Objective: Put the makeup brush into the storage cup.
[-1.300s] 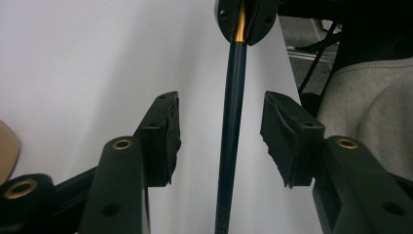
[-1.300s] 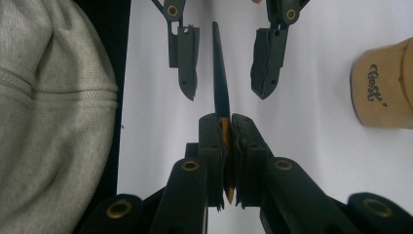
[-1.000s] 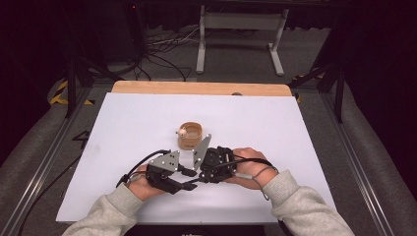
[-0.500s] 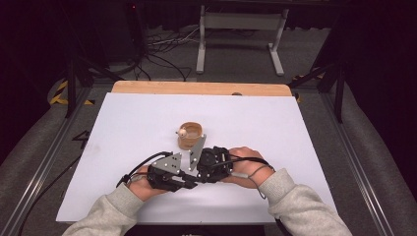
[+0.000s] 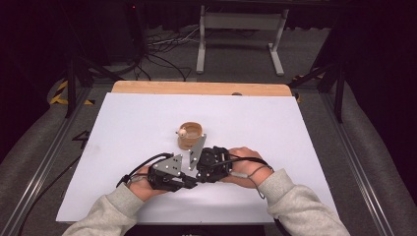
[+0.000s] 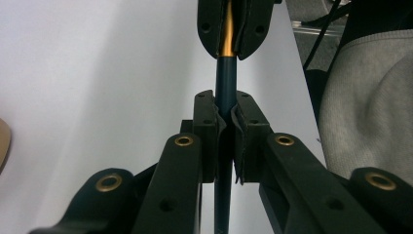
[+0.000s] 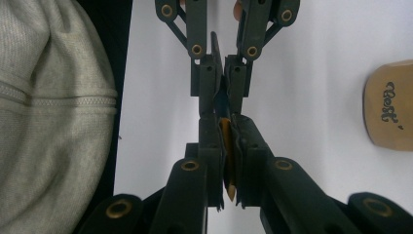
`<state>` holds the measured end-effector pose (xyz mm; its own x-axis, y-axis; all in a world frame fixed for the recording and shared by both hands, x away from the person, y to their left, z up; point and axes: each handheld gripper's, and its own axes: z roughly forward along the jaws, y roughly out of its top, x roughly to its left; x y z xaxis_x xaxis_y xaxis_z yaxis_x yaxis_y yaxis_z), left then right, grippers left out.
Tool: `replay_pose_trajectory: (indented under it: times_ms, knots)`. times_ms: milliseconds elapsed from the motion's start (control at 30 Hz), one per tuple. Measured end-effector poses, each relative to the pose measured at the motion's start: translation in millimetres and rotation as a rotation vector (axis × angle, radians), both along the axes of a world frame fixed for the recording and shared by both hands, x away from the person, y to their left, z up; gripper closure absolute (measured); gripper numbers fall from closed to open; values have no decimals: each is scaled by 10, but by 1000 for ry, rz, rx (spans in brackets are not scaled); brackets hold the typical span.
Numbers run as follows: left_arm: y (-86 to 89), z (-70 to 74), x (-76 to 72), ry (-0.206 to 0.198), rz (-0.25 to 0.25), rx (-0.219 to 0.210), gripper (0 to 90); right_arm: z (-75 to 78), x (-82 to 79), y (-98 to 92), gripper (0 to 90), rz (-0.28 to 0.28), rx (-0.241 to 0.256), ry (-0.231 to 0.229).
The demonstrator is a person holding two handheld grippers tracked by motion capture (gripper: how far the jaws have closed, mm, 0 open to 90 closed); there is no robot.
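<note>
A thin pen-like rod with a dark blue barrel (image 6: 225, 80) and a gold section (image 7: 225, 139) is held between my two grippers, which face each other tip to tip. My left gripper (image 6: 225, 119) is shut on the blue barrel. My right gripper (image 7: 226, 134) is shut on the gold part. In the high view the left gripper (image 5: 186, 179) and right gripper (image 5: 199, 170) meet near the front middle of the white table top (image 5: 123, 128). The rod is hidden between them there.
A small round wooden cup (image 5: 191, 135) with a little ball at its rim stands just beyond the grippers; its side (image 7: 389, 105) carries black lettering. Grey sleeves (image 5: 300, 206) come in from the bottom. A metal stand (image 5: 241, 29) and cables lie beyond the table.
Both hands have shifted slightly and the two grippers have drawn a little closer together. The wooden cup has not moved.
</note>
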<state>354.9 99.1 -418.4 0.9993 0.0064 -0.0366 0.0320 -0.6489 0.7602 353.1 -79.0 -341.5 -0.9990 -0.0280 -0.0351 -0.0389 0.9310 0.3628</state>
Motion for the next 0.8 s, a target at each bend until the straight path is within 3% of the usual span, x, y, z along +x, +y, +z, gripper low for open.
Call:
replay_pose_trajectory:
  times_ms: [367, 467, 533, 567, 667, 800]
  knots:
    - [-4, 0, -5, -8, 3, 9, 824, -13, 7, -5, 840, -3, 9, 3]
    - [12, 12, 4, 2, -4, -4, 824, 2, 5, -42, 817, -1, 49, 0]
    - [14, 11, 4, 0, -1, -7, 824, 32, -1, -87, 731, -16, 105, 7]
    - [14, 11, 4, 0, -1, -7, 824, 32, -1, -87, 731, -16, 105, 7]
    - [19, 13, 8, 3, 5, -16, 824, 102, -13, -214, 612, -47, 200, 7]
    - [31, 25, 10, 5, 5, -31, 824, 120, -7, -311, 522, -61, 255, 2]
